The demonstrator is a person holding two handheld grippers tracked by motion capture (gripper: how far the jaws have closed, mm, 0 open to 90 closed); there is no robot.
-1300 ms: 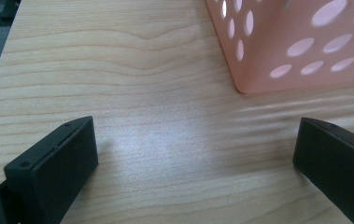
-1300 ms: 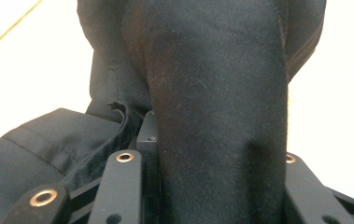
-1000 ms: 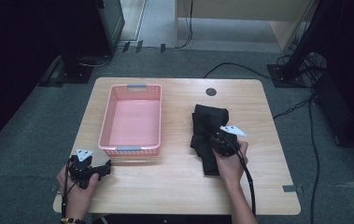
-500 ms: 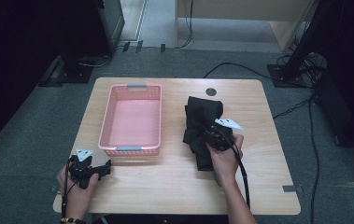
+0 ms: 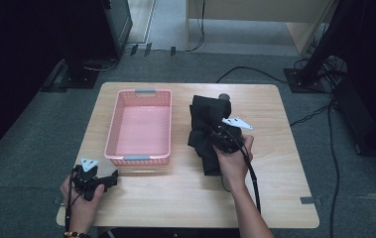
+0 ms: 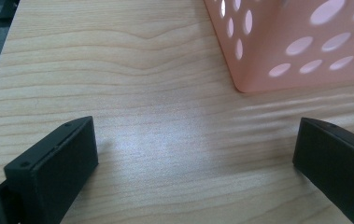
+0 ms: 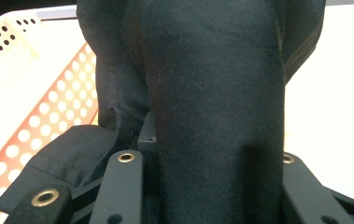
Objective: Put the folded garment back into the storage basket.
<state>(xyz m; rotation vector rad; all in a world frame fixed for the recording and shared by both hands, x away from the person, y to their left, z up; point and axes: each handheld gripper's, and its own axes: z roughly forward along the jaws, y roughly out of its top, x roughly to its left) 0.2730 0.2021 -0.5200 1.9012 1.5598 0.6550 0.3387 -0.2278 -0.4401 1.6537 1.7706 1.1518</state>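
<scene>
On the table's (image 5: 175, 198) right half, your right gripper (image 5: 221, 140) was clamped on the black cloth (image 5: 206, 116), bunched between its jaws, just right of the pink basket (image 5: 141, 158). Your left gripper (image 5: 107, 181) sat wide open near the basket's front corner, gripping nothing.

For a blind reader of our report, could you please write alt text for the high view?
A person's right gripper is clamped on a bunched black cloth on a wooden table, beside a pink basket with nothing in it. The left gripper rests open near the table's front left corner.
</scene>
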